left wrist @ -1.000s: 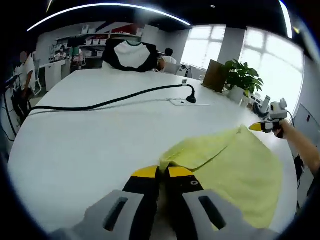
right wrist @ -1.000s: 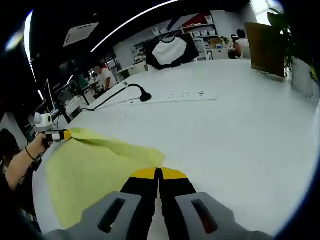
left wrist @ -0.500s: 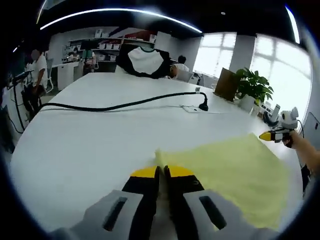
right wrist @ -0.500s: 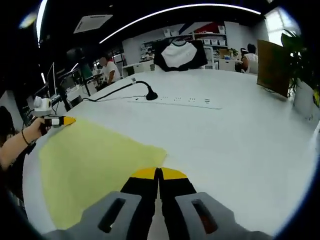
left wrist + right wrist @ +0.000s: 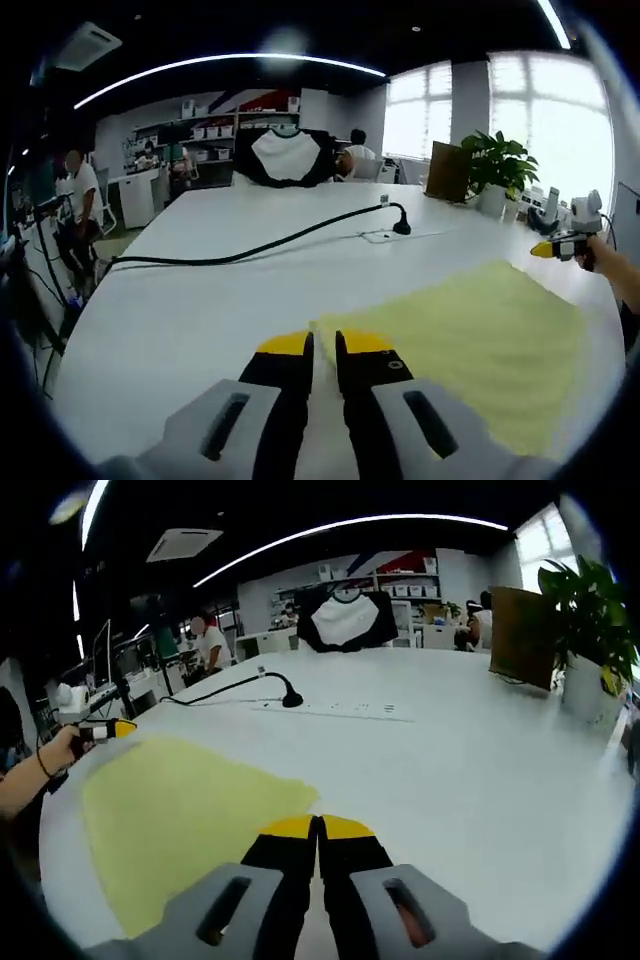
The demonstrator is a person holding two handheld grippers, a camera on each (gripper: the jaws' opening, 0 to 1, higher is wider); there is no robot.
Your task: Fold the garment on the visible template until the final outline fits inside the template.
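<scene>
A pale yellow garment lies flat on the white table. In the left gripper view my left gripper sits at the cloth's near corner, its jaws a little apart with bare table showing between them. The right gripper, held by a hand, is at the far corner. In the right gripper view the same garment spreads to the left, and my right gripper is shut at its near corner. The left gripper shows at the far left corner. I see no template outline.
A black cable runs across the table to a white power strip. A black-and-white shirt hangs at the far end. A potted plant and a brown board stand at the window side. A person stands in the background.
The garment hung raised and creased between the grippers a second ago; now it lies spread flat. The left gripper's jaws have parted slightly. Both views have tilted.
</scene>
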